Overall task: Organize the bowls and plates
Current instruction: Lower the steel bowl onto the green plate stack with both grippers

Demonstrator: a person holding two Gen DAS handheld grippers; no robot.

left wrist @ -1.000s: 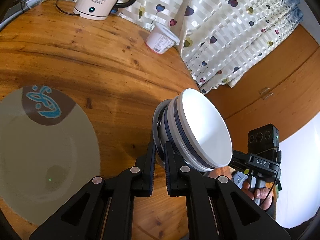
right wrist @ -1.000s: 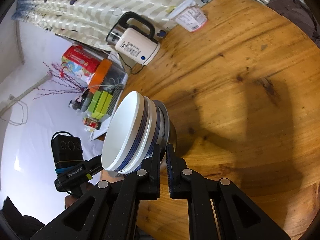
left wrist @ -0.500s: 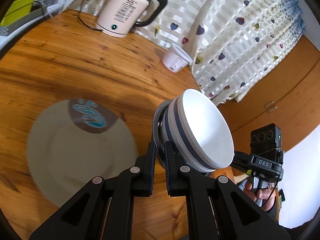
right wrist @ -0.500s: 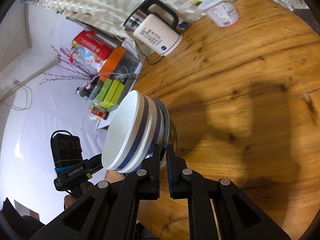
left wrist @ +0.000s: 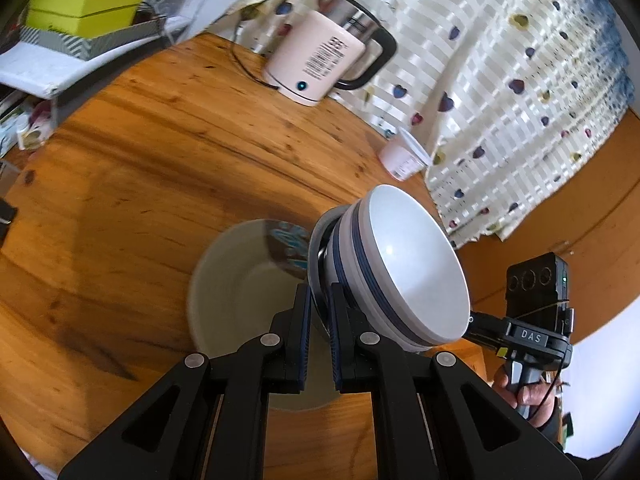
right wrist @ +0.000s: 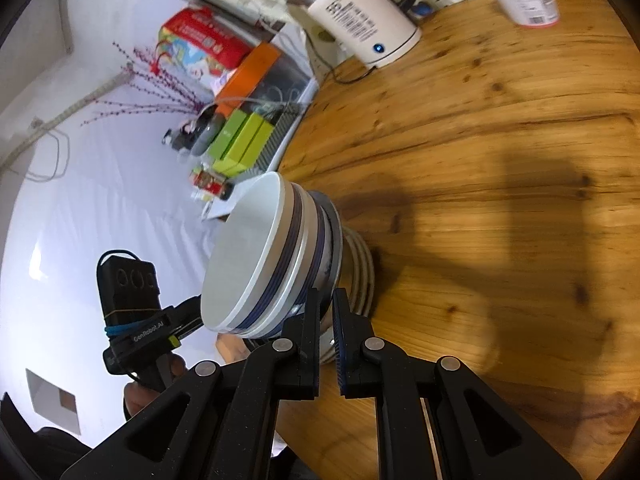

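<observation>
A stack of white bowls with blue bands [left wrist: 400, 272] sits on a grey plate whose rim both grippers pinch. My left gripper [left wrist: 320, 304] is shut on that rim from one side. My right gripper [right wrist: 326, 308] is shut on it from the opposite side, and the bowl stack [right wrist: 260, 256] shows tilted there. A pale plate with a blue and brown mark [left wrist: 248, 292] lies on the round wooden table [left wrist: 140, 184] just below and behind the held stack. In the right wrist view a ribbed white plate edge [right wrist: 362, 264] shows behind the stack.
A cream electric kettle [left wrist: 320, 60] and a pink-white yogurt cup [left wrist: 404, 156] stand at the table's far side by a heart-patterned curtain [left wrist: 500, 80]. Green boxes on a tray [left wrist: 84, 12] sit past the table's left edge.
Both grippers have carried the stack over the table, so the pale plate has shifted from the left to directly under and behind the stack. The kettle and cup look nearer.
</observation>
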